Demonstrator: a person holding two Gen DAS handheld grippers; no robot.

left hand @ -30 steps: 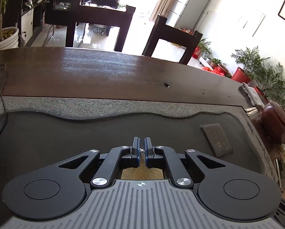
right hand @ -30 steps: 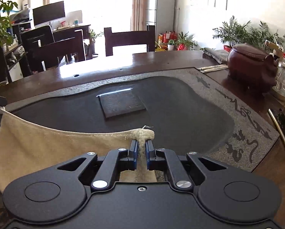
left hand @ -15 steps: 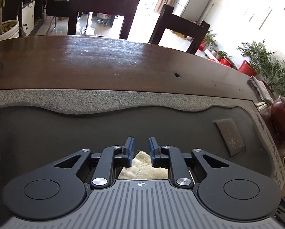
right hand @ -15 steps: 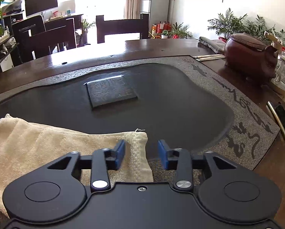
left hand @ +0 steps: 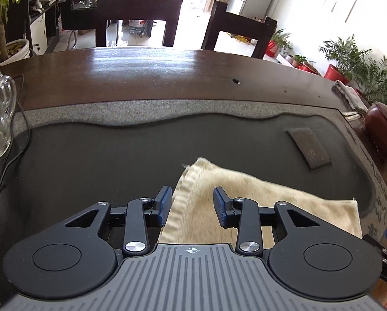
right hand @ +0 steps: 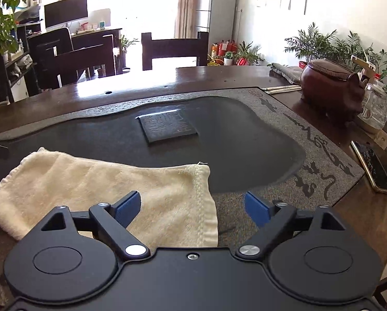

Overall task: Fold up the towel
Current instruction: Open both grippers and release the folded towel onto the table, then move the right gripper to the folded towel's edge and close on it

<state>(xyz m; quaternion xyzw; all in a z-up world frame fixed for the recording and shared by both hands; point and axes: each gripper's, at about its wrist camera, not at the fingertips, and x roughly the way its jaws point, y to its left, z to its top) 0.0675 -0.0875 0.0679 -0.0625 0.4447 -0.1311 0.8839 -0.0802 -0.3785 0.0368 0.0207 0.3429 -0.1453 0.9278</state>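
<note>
On the dark stone tray (right hand: pixel 245 140), a cream towel (right hand: pixel 110 191) is laid flat, folded over on itself, its hemmed right edge lying just short of the tray's grey rim. From the right wrist view, the right gripper (right hand: pixel 192 207) is seen with its jaws spread wide, having just been opening; the towel's right edge lies below the gap, and neither blue pad is pressed on it. From the left wrist view, the left gripper (left hand: pixel 192 207) is seen partly open, its jaws likewise having just been opening; the towel (left hand: pixel 245 197) is seen between the pads, its hemmed left edge just beside the left pad, but no grip is made. A raised square slab (right hand: pixel 167 127) sits beyond the towel, apart from it. A phone (right hand: pixel 372 168) lies on the table at the right.
</note>
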